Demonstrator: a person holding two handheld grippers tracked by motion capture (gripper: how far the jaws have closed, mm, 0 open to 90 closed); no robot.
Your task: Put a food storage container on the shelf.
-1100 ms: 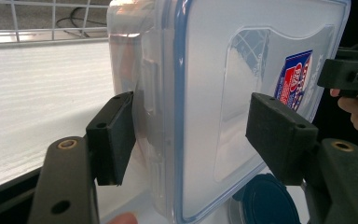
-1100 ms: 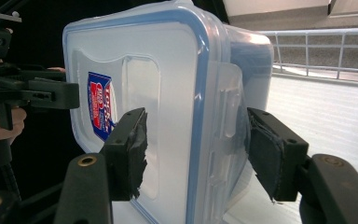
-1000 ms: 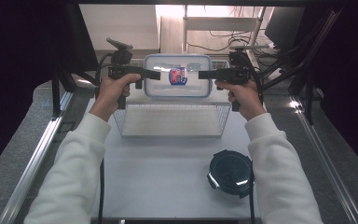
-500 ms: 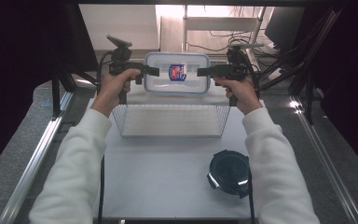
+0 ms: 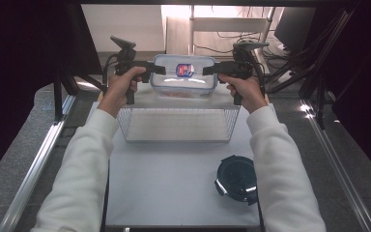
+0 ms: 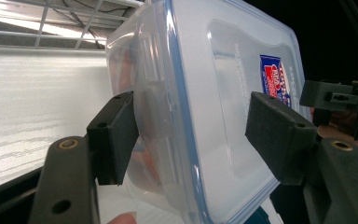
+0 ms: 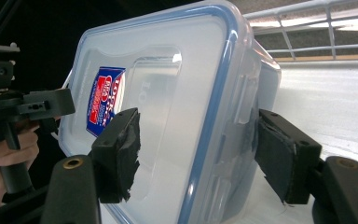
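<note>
Holding the clear lidded container point(image 5: 185, 76) between your two grippers, you have it lifted over the far edge of the wire basket point(image 5: 176, 123) that sits on the white table point(image 5: 174, 179). Your left gripper point(image 5: 155, 70) meets the container's left end and your right gripper point(image 5: 209, 70) its right end, each gripped in a hand with a white sleeve point(image 5: 79, 164) behind it. In the left gripper view, the jaws stand apart around the container's short end point(image 6: 200, 107), one pad against the translucent body, the other out over the lid with a gap showing beside it, so you cannot tell how firmly they bear on it. In the right gripper view, the jaws likewise straddle the blue-rimmed edge point(image 7: 177, 116), one pad on the lid near the red and blue label point(image 7: 103, 100), the other beside the side wall, and whether both pads press on it cannot be told. Something reddish shows faintly through the container wall. A round dark lid point(image 5: 237, 178) lies on the table near your right forearm, well apart from the basket.
</note>
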